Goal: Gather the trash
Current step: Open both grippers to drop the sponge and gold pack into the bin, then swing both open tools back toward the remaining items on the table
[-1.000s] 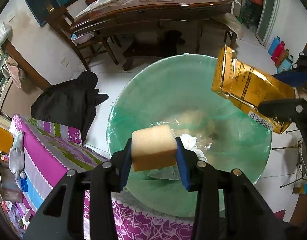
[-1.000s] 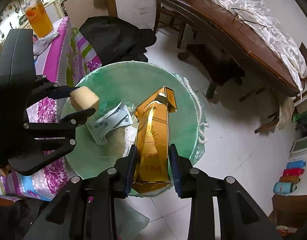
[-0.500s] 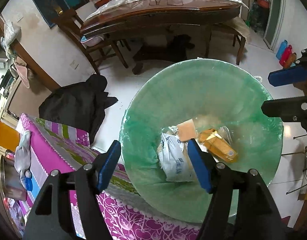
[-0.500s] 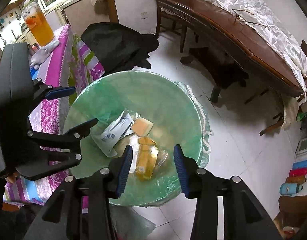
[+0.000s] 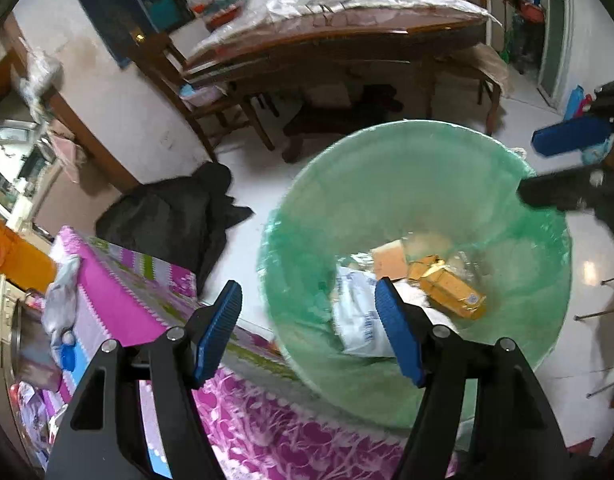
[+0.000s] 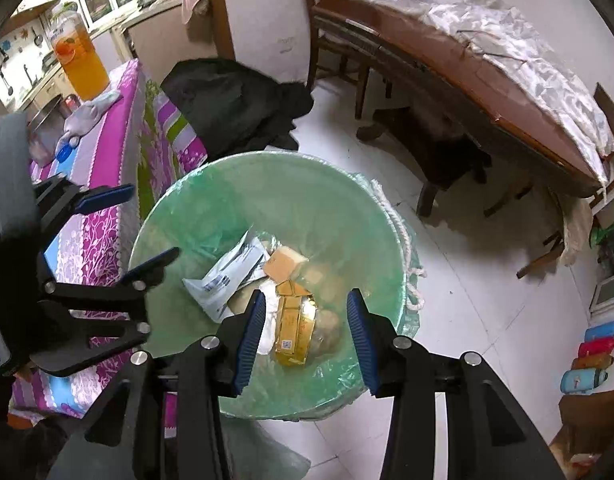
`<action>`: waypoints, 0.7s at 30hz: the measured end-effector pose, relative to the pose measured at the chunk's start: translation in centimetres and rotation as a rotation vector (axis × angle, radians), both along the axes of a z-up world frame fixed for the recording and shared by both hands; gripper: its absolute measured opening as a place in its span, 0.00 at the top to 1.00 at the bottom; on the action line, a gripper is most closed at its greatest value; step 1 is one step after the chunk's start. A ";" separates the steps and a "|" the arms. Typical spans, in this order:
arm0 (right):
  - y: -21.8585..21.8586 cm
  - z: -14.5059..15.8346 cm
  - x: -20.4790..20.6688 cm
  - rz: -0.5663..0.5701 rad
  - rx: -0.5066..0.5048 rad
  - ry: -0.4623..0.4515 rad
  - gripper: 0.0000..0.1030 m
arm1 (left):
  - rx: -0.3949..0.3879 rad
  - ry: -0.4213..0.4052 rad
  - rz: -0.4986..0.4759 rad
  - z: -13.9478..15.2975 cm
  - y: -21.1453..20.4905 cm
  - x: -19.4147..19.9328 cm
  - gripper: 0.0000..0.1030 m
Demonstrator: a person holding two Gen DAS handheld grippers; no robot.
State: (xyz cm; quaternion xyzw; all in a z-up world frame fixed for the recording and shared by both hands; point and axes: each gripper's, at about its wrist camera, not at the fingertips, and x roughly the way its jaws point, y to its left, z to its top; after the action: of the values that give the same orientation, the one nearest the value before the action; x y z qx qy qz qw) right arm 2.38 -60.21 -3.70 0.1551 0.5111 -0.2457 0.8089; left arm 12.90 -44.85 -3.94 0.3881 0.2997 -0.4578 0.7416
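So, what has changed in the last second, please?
Both grippers let go: the left gripper dropped the yellow foam sponge block, and the right gripper dropped the golden foil packet into the green-lined round bin. Both now stand open. The white plastic wrapper stayed.

No legible text. Barcode-like label on gold packet, blue print on white wrapper, label on orange jar at 11 o'clock: all too blurred.

Left hand-held gripper and right hand-held gripper, both wide apart, seemingly empty.
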 end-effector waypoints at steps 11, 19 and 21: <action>1.8 0.5 -2.4 -0.070 -0.088 -0.046 0.58 | -0.095 0.057 0.101 0.7 2.8 1.5 0.36; 4.7 1.5 -0.6 -0.019 -0.108 -0.068 0.58 | -0.177 0.038 0.163 2.4 6.1 1.6 0.36; 6.0 2.0 0.5 0.016 -0.116 -0.094 0.58 | -0.188 0.025 0.205 2.6 7.9 2.1 0.35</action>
State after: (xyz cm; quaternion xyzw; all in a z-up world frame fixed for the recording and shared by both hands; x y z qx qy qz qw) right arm 2.84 -54.23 -1.70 0.1155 0.4587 -0.2610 0.8415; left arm 15.00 -36.99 -1.37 0.2787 0.3026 -0.4106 0.8137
